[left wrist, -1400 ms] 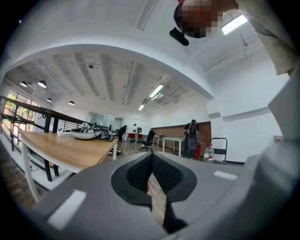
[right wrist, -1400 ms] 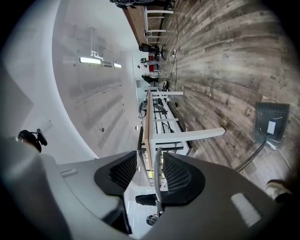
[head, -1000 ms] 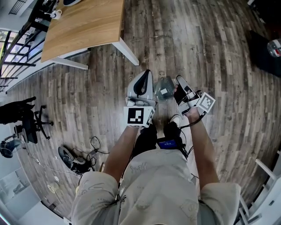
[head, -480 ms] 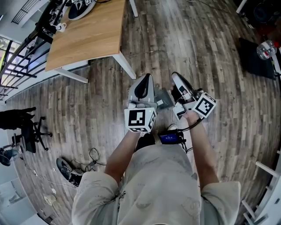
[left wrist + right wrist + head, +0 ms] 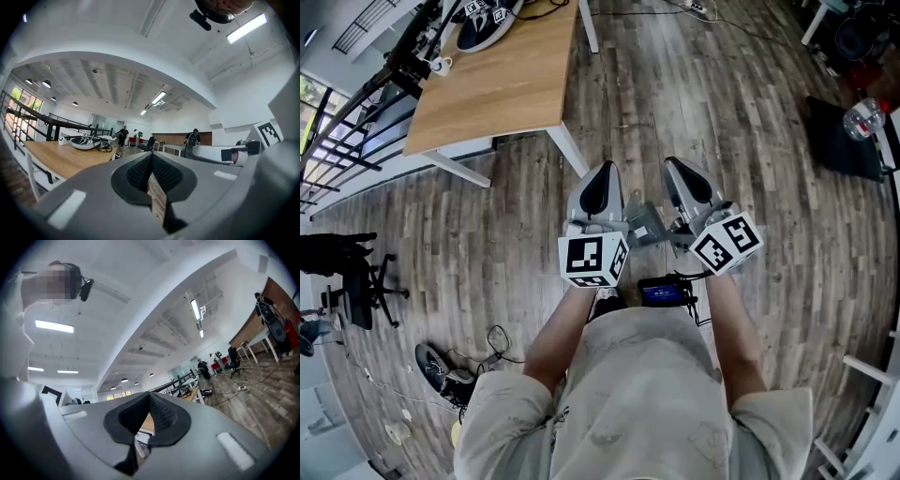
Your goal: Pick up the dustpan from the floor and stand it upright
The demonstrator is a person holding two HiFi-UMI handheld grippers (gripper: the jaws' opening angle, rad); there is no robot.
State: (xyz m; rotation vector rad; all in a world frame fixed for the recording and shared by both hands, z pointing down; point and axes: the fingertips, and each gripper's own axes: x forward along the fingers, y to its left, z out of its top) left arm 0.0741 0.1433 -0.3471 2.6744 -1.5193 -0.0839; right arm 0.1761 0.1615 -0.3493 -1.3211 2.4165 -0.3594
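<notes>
My left forearm (image 5: 555,323) reaches straight out from my body and carries the left gripper (image 5: 602,178) in front of my chest, its marker cube (image 5: 592,260) turned up toward me; my right forearm (image 5: 733,328) runs out alongside it, and the right gripper (image 5: 680,173) sits just beside the left one, angled a little outward, its own cube (image 5: 727,242) tilted to the right; both tools point away from me over the plank floor (image 5: 750,122), toward the corner of the wooden table (image 5: 487,84); the dustpan (image 5: 642,225) shows in the head view as a small grey shape in the gap between the two tools, down on the floor in front of me, partly covered by both gripper bodies, so I cannot tell whether it stands upright; neither tool touches it; in the left gripper view the black ribbed pads (image 5: 138,173) meet at their tips with nothing between them; in the right gripper view the pads (image 5: 161,416) are likewise closed tip to tip and empty.
</notes>
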